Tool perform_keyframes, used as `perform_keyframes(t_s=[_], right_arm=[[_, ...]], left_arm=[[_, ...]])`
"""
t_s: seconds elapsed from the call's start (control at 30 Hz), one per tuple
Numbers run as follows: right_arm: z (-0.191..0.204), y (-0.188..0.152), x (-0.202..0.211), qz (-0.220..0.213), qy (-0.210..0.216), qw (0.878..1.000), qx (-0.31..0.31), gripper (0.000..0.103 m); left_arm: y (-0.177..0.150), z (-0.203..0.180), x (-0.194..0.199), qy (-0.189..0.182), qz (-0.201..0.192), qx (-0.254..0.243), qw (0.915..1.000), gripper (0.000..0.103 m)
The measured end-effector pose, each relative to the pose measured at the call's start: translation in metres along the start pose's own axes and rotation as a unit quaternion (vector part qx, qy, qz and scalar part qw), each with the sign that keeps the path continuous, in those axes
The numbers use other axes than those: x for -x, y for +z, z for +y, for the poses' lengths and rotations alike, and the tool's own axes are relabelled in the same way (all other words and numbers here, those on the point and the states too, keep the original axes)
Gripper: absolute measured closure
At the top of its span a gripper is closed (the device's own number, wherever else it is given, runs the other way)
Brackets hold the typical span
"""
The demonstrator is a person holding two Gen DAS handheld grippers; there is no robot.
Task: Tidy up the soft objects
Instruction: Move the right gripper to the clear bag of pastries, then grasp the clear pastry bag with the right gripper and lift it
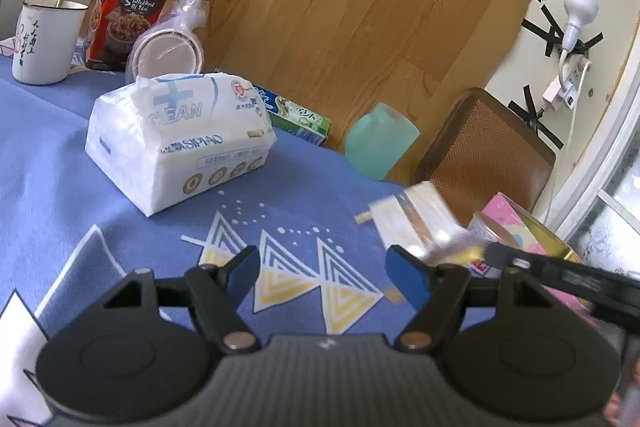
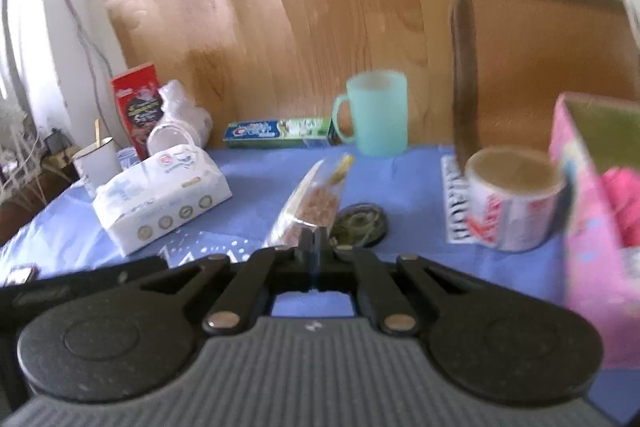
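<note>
My right gripper (image 2: pixel 314 247) is clamped on the bottom edge of a clear snack pouch (image 2: pixel 308 203), held up over the blue tablecloth (image 2: pixel 248 187): light, crinkly, slippery film, so I judge an edge pinch is right. My left gripper (image 1: pixel 322 271) stands wide, holding nothing. Beyond it the tissue pack (image 1: pixel 176 135) lies on the cloth: soft, squashy plastic wrap; I'd take it across its short sides. The pink box (image 2: pixel 592 211) is stiff card.

Motion is smearing the clear snack packet (image 1: pixel 416 223) in the left wrist view, so its contents are staying unreadable there. The pink box (image 2: pixel 592 211) is running off the right edge of the right wrist view, and the tape roll (image 2: pixel 516 199) beside it is blurring, its lettering illegible.
</note>
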State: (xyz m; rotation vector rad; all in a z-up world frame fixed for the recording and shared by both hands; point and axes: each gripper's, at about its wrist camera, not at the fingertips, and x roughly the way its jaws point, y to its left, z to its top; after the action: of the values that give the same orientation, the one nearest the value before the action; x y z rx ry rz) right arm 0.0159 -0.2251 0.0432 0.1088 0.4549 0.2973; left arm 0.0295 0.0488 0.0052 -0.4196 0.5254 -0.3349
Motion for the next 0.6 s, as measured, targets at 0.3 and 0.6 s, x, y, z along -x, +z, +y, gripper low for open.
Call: perform_keyframes(t_s=[0.3,0.6], right_arm=[[0.002,-0.010,0.087,-0.041,-0.003,0.995,0.090,0.100],[0.000,-0.012,0.017,-0.014,-0.050,0.997,0.054,0.019]], left_arm=[[0.000,-0.003,-0.002,0.009,0.009,-0.007,0.9999,0.025],[-0.002,-0.008,0.000,0.023,0.007,-0.021,0.9995,0.024]])
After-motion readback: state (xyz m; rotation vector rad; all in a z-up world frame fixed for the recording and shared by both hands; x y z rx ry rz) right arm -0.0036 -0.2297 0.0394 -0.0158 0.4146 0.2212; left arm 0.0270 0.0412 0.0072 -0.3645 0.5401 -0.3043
